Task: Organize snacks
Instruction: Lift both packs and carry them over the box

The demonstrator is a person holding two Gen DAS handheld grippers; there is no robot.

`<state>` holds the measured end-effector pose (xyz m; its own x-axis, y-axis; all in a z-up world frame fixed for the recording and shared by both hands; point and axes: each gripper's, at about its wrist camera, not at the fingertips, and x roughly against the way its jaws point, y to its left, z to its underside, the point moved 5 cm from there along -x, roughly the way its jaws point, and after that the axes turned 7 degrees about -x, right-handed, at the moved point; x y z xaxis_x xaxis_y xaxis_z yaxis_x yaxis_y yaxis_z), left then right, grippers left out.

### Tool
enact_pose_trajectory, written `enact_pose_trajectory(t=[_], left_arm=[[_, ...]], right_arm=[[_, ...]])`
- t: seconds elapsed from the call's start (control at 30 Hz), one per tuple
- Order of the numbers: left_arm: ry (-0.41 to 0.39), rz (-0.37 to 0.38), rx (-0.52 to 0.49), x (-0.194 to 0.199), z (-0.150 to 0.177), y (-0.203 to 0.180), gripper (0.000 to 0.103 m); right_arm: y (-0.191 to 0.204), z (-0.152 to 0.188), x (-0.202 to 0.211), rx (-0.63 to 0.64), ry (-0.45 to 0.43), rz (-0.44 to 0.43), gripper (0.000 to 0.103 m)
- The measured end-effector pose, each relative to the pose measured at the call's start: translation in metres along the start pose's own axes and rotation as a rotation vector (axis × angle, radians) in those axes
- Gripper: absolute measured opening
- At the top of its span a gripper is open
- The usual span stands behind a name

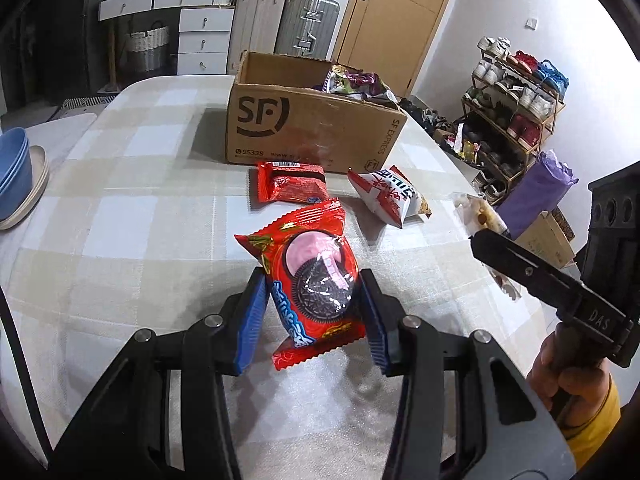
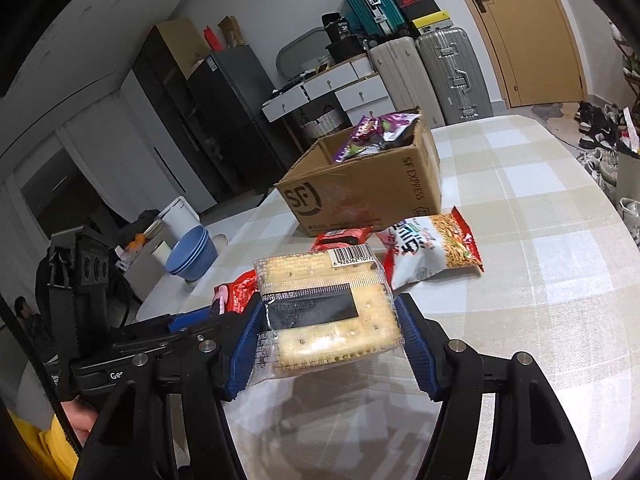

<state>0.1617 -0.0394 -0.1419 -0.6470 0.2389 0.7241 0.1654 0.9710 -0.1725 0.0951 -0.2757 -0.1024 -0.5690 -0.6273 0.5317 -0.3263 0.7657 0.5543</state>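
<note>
My left gripper (image 1: 316, 312) is shut on a red cookie packet (image 1: 310, 280), held clear above the checked tablecloth. My right gripper (image 2: 328, 344) is shut on a clear cracker packet (image 2: 328, 312), also lifted off the table; that packet (image 1: 482, 214) shows at the right gripper's tip in the left wrist view. An open cardboard box (image 1: 312, 128) (image 2: 368, 192) stands farther back with purple snack bags (image 1: 356, 82) (image 2: 376, 132) inside. In front of it lie a red packet (image 1: 290, 186) (image 2: 340, 238) and a white-and-red noodle snack bag (image 1: 390, 196) (image 2: 432, 250).
Stacked blue bowls (image 1: 14, 172) (image 2: 192, 254) sit on plates at the table's left edge. A shoe rack (image 1: 516, 116) and a purple bag (image 1: 532, 192) stand beyond the right edge. Suitcases (image 2: 432, 72) and a white drawer unit (image 1: 204, 36) line the far wall.
</note>
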Motion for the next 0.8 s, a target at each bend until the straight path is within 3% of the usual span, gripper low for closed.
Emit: enact_pose_trajectory(t=[0.4,0.53,0.73,0.8], left_arm=[[-0.060,-0.024,-0.027,0.024,-0.023,0.012,0.042],[-0.093,-0.021,-0.038,0.034,-0.048,0.020,0.042],[-0.147,-0.106,-0.127,0.036,-0.098,0.030,0.042],[-0.143,-0.062,-0.106,0.033,-0.116,0.037,0.042]], right_arm=[[0.023,-0.032,0.006,0.023,-0.018,-0.035,0.065],[0.042,-0.057,0.005,0.078,-0.042,-0.021,0.065],[0.066,-0.104,-0.004,0.141,-0.048,-0.030,0.065],[0.070,-0.122,-0.006,0.153,-0.057,-0.027,0.065]])
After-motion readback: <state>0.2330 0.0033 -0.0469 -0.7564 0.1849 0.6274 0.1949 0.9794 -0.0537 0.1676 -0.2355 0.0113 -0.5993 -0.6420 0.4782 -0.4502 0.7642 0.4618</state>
